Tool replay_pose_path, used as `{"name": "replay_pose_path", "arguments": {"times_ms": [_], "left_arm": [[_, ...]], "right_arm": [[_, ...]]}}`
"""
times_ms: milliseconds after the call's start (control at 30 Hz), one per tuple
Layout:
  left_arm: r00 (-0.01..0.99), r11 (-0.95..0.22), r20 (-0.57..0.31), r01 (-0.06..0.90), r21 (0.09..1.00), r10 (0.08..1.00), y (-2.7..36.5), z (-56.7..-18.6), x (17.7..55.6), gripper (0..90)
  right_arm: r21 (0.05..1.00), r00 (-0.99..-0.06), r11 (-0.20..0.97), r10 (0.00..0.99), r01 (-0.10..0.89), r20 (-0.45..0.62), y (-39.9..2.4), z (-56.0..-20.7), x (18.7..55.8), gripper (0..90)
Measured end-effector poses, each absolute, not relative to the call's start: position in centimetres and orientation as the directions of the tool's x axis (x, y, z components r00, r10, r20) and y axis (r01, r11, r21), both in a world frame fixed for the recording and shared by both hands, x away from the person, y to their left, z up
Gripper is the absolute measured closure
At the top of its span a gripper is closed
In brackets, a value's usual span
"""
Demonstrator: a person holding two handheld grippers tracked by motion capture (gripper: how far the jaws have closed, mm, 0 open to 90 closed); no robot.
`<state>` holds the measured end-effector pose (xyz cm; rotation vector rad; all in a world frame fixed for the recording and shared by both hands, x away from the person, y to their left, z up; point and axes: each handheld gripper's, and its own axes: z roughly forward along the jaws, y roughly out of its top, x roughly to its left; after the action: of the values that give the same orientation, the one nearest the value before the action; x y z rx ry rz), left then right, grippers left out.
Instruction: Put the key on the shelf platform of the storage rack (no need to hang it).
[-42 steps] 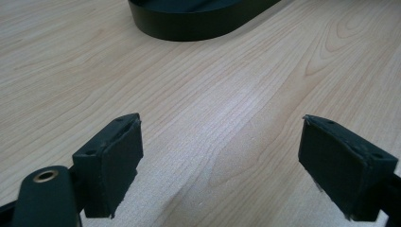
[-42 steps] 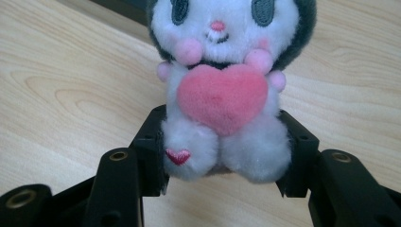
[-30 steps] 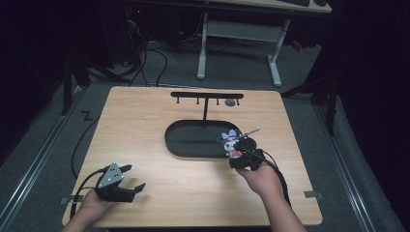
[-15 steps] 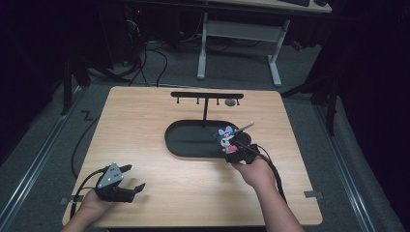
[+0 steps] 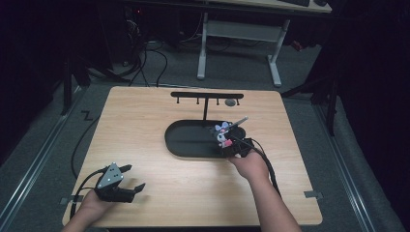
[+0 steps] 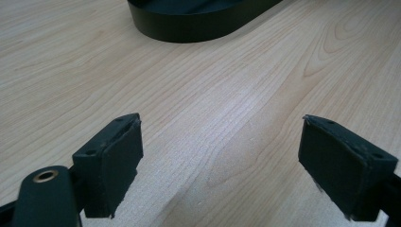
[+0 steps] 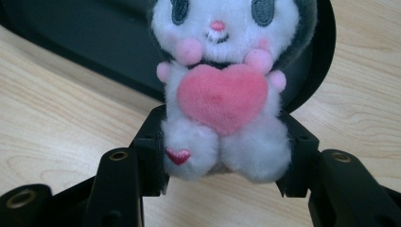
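The right hand-held gripper is clamped on a plush toy, its two black jaws pressing the toy's lower body from either side. In the right gripper view the toy stands upright between the jaws, long axis running up from its feet to its head, face and pink heart turned toward the camera; the top of its head is cut off by the frame edge, and its back is hidden. In the high view the right hand-held gripper is mostly covered by the person's hand and the plush toy, which sits small and blurred over the right end of the black oval tray; whether it touches the tray's rim cannot be told. A thin grey stick juts up and to the right from beside the toy, too small to make out.

The left hand-held gripper rests at the near left corner of the bench, jaws apart with nothing between them; in the left gripper view, bare wood shows between the pads of the left hand-held gripper, and the tray is cut off at the top.

Beyond the tray stands a black T-shaped rack with small hooks. The bench is light wood; past it lie grey floor, cables and a white desk frame in a dark room.
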<state>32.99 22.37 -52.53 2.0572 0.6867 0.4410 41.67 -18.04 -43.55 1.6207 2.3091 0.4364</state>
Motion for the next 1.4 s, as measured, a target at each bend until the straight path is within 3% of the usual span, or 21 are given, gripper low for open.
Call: {"name": "replay_pose_path", "arguments": {"times_ms": [1000, 1400], "left_arm": [[0.781, -0.437, 0.048, 0.297, 0.849, 0.622, 22.5, -52.5, 32.8, 15.5], [0.785, -0.443, 0.05, 0.295, 0.847, 0.618, 22.4, -52.5, 32.8, 15.5]], "right_arm": [[0.397, -0.31, 0.297, 0.95, 0.869, -0.033, -16.5, -45.2, 45.8, 47.5], [0.332, -0.297, 0.294, 0.954, 0.896, -0.042, -17.2, -46.5, 45.4, 47.4]]}}
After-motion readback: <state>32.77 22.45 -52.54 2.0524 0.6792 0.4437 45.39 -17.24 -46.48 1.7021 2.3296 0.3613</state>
